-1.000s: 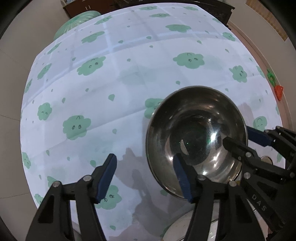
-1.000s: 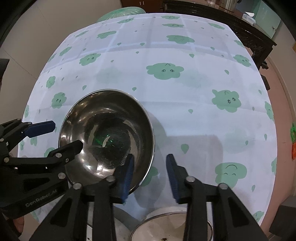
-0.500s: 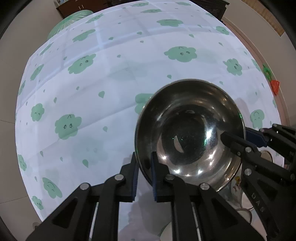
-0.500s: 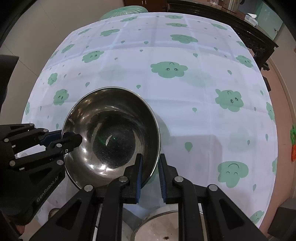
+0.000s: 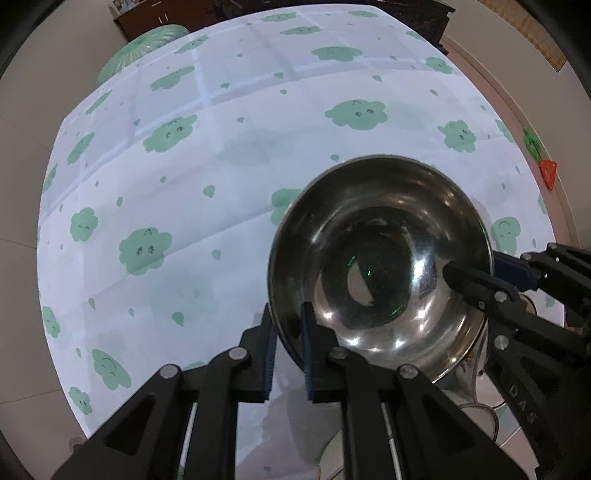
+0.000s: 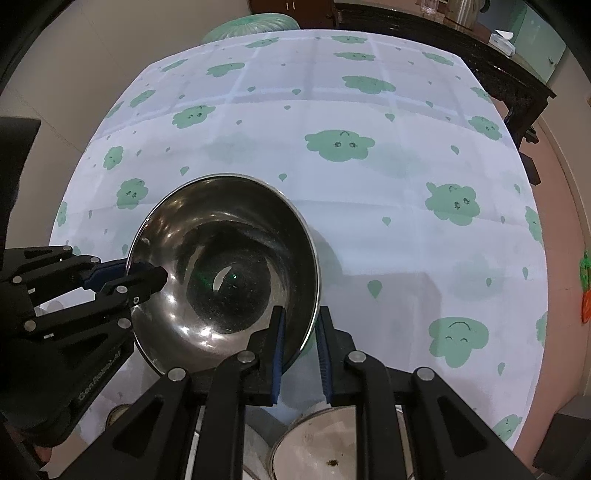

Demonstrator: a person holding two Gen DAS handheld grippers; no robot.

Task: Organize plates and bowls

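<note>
A shiny steel bowl [image 5: 380, 266] hangs tilted above the table, held by both grippers. In the left wrist view my left gripper [image 5: 288, 332] is shut on the bowl's near-left rim, one blue pad inside and one outside. My right gripper [image 5: 491, 273] clamps the opposite rim at the right. The right wrist view has the same bowl [image 6: 225, 273], with my right gripper [image 6: 300, 339] shut on its near-right rim and my left gripper [image 6: 125, 275] pinching the left rim. The bowl is empty.
The table [image 6: 388, 192] wears a white cloth with green clouds. A pale round dish [image 6: 325, 443] with a dark crumb sits under the grippers at the near edge, and more crockery [image 5: 476, 417] lies below the bowl. A green stool [image 6: 251, 22] stands beyond the far edge.
Both grippers went from open to shut on the bowl's rim. The bowl has since shifted only slightly in both views.
</note>
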